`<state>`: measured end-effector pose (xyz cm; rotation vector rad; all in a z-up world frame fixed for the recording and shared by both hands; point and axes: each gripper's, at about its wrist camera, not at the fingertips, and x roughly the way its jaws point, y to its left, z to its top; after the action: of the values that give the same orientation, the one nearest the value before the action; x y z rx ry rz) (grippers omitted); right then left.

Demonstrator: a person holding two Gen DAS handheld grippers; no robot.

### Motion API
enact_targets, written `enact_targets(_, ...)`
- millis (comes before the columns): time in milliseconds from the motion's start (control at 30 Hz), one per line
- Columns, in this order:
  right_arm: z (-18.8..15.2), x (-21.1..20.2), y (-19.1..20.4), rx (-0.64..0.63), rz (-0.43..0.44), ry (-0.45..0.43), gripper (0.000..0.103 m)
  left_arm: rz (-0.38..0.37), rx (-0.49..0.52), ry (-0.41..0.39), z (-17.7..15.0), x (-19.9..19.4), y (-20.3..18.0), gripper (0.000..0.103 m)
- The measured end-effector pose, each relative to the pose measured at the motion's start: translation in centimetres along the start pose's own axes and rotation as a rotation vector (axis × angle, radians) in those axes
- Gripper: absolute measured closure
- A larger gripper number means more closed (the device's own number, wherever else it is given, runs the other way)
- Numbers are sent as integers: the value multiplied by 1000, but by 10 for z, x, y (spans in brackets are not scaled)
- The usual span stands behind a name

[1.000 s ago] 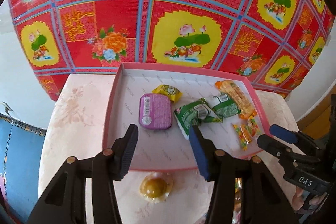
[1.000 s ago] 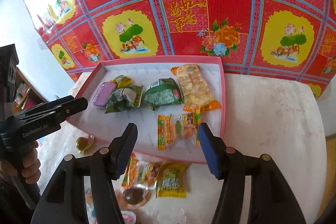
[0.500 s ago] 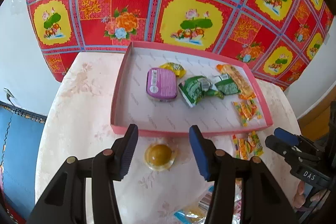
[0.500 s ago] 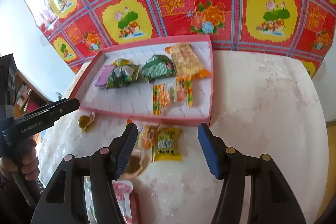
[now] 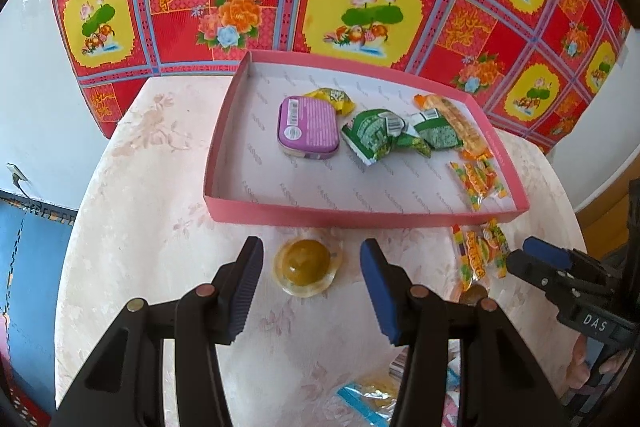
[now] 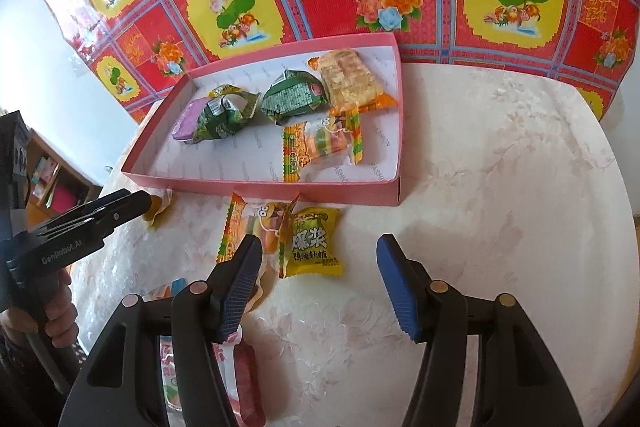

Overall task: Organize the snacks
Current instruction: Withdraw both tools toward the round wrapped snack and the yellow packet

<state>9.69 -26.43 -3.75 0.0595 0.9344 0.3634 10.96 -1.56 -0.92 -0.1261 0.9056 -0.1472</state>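
Left tongs: my left gripper (image 5: 311, 277) is spread, pinching nothing; the jelly cup (image 5: 307, 267) sits between its pads on the table (image 5: 152, 219).
Pink tray (image 5: 360, 217): far of both tongs, holding a purple tin (image 5: 307, 127), green packets and candy bags.
Right tongs: my right gripper (image 6: 319, 287) is spread and empty; the yellow candy packet (image 6: 314, 245) lies just left of centre, near the tray's front wall.

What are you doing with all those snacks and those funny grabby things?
A person is sorting snacks into the shallow pink cardboard tray with two hand-held grippers. Several snacks already lie inside. The left gripper hangs open over a round clear-wrapped yellow-brown candy on the pale table. The right gripper is open too, near a yellow sweet packet. Neither holds anything.
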Motion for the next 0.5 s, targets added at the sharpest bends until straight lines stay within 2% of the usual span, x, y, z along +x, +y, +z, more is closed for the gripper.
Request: enact_targets(500, -1, 2, 0, 15, -9, 10, 42, 13, -1, 5, -17, 23, 10, 50)
